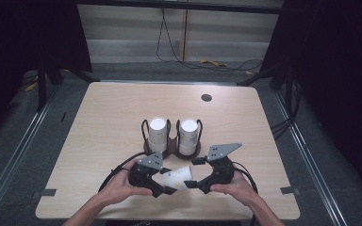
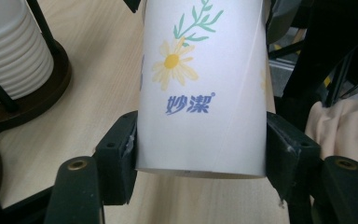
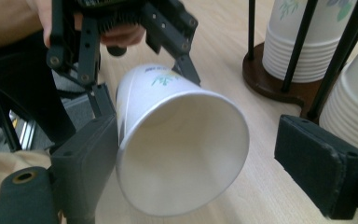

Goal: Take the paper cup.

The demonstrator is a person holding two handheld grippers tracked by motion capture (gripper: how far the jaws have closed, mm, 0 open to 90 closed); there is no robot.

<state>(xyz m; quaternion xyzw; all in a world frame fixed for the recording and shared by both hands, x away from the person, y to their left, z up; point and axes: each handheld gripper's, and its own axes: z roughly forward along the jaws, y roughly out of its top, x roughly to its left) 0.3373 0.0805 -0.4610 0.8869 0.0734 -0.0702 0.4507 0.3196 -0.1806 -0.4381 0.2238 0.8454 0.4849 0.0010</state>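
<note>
Paper cup [image 1: 179,177]: lies on its side above the table [image 1: 103,117], just in front of the cup holder [image 1: 169,149], between the two grippers; white, printed with a daisy and blue lettering.
Cup base: in the left gripper view the cup's narrow closed end sits between the two black pads.
Left gripper [image 2: 200,158]: clamped on the paper cup near its base, both pads pressed against its wall.
Cup mouth: in the right gripper view the open rim faces the camera.
Right gripper [image 3: 205,163]: jaws spread wide around the cup's rim; one pad is at the rim, the other stands clear with a gap.
Cup holder: dark wooden base with black wire uprights, bearing two stacks of paper cups [image 1: 156,134], just behind the held cup.
</note>
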